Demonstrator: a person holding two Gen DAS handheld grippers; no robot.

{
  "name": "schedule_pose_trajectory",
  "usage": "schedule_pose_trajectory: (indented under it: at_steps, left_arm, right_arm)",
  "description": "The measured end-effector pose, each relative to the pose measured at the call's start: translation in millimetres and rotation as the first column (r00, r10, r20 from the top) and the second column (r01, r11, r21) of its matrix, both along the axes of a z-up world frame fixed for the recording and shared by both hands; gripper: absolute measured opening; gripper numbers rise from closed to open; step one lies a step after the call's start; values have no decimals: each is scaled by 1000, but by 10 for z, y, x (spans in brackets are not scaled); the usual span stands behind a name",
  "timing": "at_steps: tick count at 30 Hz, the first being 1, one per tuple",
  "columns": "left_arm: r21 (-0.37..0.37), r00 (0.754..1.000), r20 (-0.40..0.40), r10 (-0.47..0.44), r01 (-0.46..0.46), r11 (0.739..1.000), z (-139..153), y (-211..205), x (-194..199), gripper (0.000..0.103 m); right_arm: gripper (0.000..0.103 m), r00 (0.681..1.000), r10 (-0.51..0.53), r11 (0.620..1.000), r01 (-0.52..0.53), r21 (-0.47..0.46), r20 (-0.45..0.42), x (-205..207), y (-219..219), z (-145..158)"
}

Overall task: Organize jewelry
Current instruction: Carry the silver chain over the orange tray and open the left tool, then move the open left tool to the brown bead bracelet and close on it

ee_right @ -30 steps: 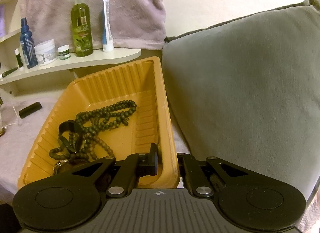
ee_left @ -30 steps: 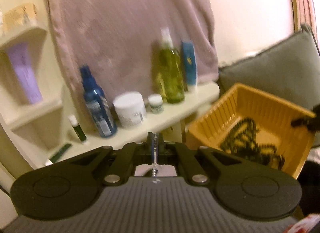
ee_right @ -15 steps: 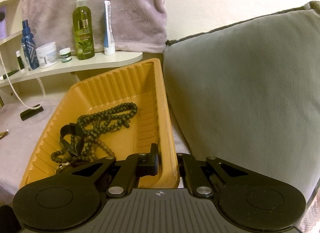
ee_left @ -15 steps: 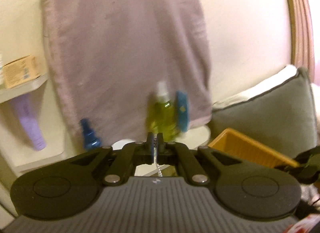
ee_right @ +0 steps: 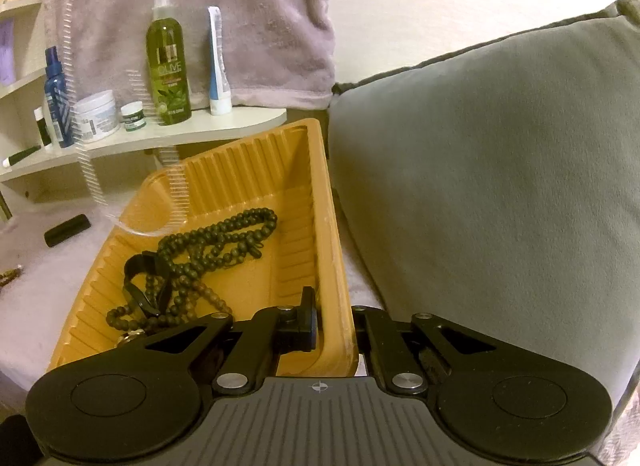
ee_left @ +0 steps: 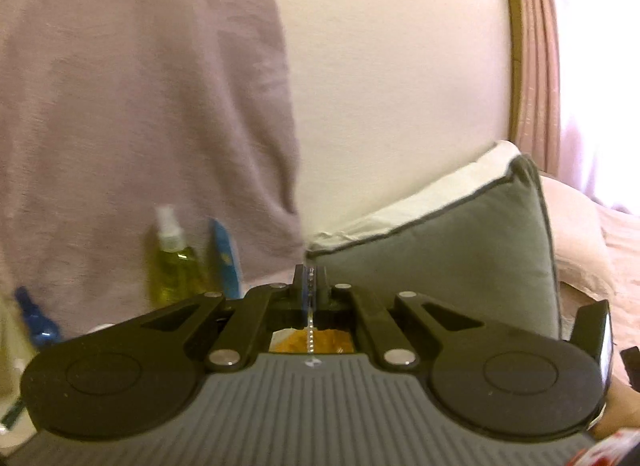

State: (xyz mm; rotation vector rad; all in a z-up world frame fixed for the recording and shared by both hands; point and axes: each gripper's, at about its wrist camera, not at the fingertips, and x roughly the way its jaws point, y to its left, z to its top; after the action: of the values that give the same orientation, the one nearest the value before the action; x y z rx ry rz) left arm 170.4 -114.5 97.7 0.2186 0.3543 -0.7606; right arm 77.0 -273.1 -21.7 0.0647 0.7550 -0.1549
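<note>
My left gripper [ee_left: 310, 286] is shut on a thin silver bead chain [ee_left: 309, 336] that hangs straight down from its tips. In the right wrist view the same chain [ee_right: 86, 169] swings, blurred, in a loop from the left gripper at the top left down to the far corner of the orange tray [ee_right: 256, 157]. My right gripper [ee_right: 336, 324] is shut on the tray's right wall near its front corner. Dark green bead necklaces [ee_right: 208, 242] and a black band [ee_right: 140, 282] lie inside the tray.
A grey cushion [ee_right: 500, 185] stands right of the tray. A shelf [ee_right: 168, 137] behind holds a green spray bottle [ee_right: 167, 65], a tube, jars and a blue bottle. A mauve towel [ee_right: 248, 5] hangs on the wall. A black tube [ee_right: 66, 229] lies on the bedcover.
My left gripper has risen and turned right with the chain; the chain's loop now hangs over the tray's far corner. The right gripper has kept its hold on the tray wall.
</note>
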Motion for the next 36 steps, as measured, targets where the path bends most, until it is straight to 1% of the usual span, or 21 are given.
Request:
schedule_pose_trajectory:
  at_steps: [5,10,13,17,21,23,25,27,32,34,36]
  left_arm:
    - [40,997,-70,-45,48,998,-278,-222,0,1]
    - [66,985,-154,-73,83,994,-556,-306,10,1]
    - [77,984,-165,-65,78,994,-628,-295,7,4]
    - [77,986,-165,-35,48,996,-638,-201,36,4]
    - [86,986,-164,10,5,996,-682,-83,66,5]
    - [106,988,-150,43,-27,994,-732,-4,49,7]
    - [123,987,-140,78,-61,991,-787,76,39,9]
    - [124,982,-146,116,-98,987,-858,195,35,13]
    - [142,962,-146,230,-210,967,-1034,529,1,13]
    - [137,948,-154,279,-259,956,-1090,683,-14,14]
    - [128,929,-156,335,-317,940,-1138,858,-43,15]
  right_arm:
    - [5,1000,2,1000,-2,6,1,2,-5,5]
    - [5,1000,0,1000,0,9,-1,3,-15,1]
    - [5,1000,1,1000,-1,9,-1,3,-16,1]
    - [5,1000,0,1000,0,8,0,3,-18,-3]
    - [5,1000,1,1000,-1,8,0,2,-19,-4]
    - [5,1000,1,1000,-1,7,-1,2,-18,-4]
    - [5,1000,1,1000,-1,6,-2,3,-19,-5]
    - [5,1000,1,1000,-1,6,-3,2,-17,-3]
    - [5,1000,1,1000,-1,3,-6,1,-5,1]
    - [5,1000,1,1000,-1,2,-7,0,-5,-1]
    - [5,1000,1,1000,-1,1,-7,-3,1,3]
